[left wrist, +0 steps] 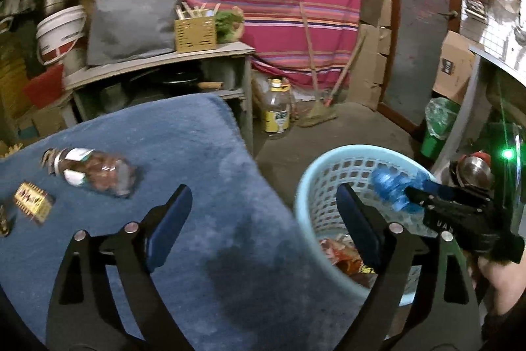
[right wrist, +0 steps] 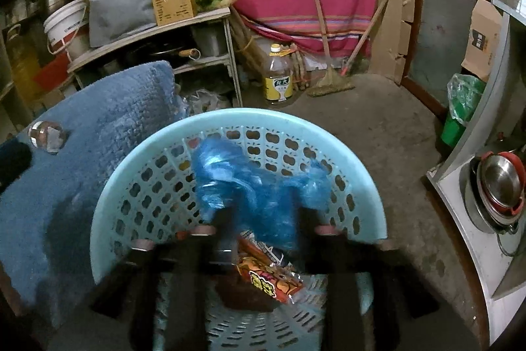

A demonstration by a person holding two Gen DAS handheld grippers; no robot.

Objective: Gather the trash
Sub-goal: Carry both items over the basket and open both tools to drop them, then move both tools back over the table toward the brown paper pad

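A light blue mesh basket (left wrist: 304, 186) (right wrist: 230, 117) stands on the floor beside a table covered in blue cloth (left wrist: 203, 153) (right wrist: 98, 120). My right gripper (right wrist: 266, 219) (left wrist: 416, 196) hangs over the basket with its blurred fingers apart and a crumpled blue plastic bag (right wrist: 243, 186) (left wrist: 391, 186) loose between them. An orange snack wrapper (right wrist: 269, 282) (left wrist: 342, 252) lies in the basket. My left gripper (left wrist: 264, 196) is open and empty, spanning the cloth's edge and the basket rim. A plastic bottle (left wrist: 95, 170) (right wrist: 46, 135) and a small gold packet (left wrist: 33, 199) lie on the cloth.
Behind the table is a shelf (left wrist: 157, 61) with a grey bag and a wooden box. On the concrete floor stand an oil jug (left wrist: 276, 111) (right wrist: 277, 81), a broom (left wrist: 319, 107) and a green bin (left wrist: 437, 127). A steel pot (right wrist: 499, 186) sits at right.
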